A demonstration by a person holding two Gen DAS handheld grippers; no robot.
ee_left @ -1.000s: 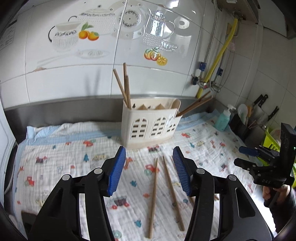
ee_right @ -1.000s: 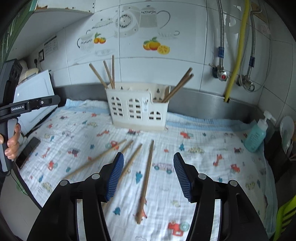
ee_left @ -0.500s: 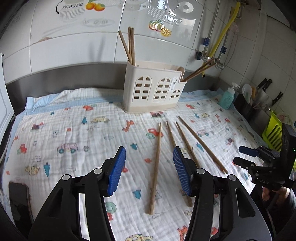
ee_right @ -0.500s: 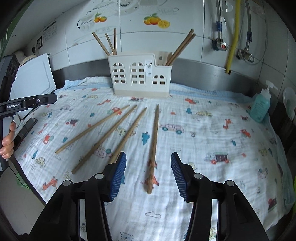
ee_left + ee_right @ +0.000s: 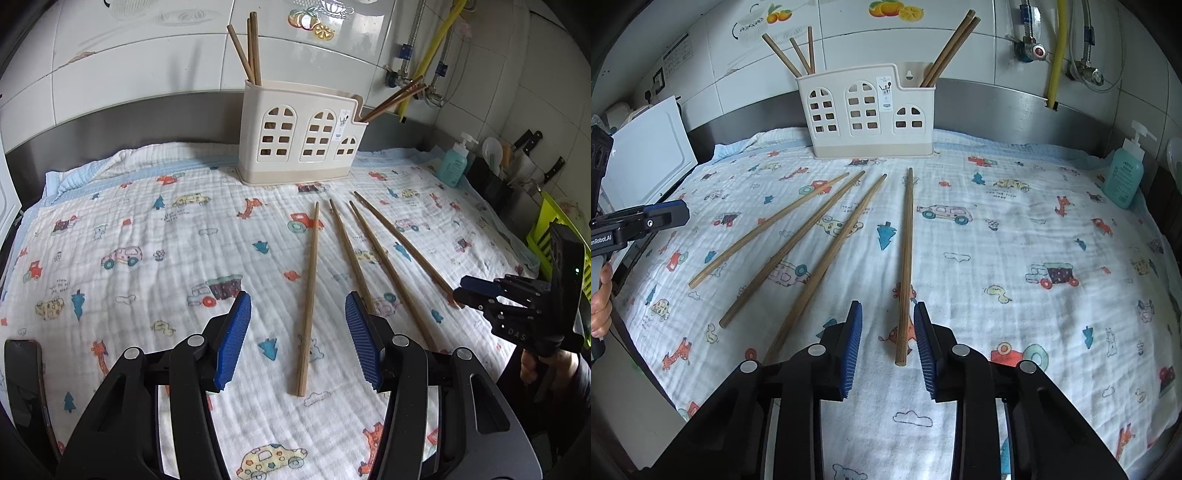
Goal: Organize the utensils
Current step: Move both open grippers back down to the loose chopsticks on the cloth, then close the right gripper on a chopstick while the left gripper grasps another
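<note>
A printed cloth (image 5: 1015,229) covers the counter, probably to keep the sticks from rolling, and the cream holder (image 5: 866,114) stands at its back edge with chopsticks already upright in its end compartments, so it reads as the destination. Four loose chopsticks (image 5: 834,236) fan out on the cloth just in front of the holder. The right gripper (image 5: 887,334) has just been closing around the near end of the rightmost chopstick (image 5: 906,258), pads not yet pressing it, while the left gripper (image 5: 297,334) hangs released over the leftmost one (image 5: 309,291).
</note>
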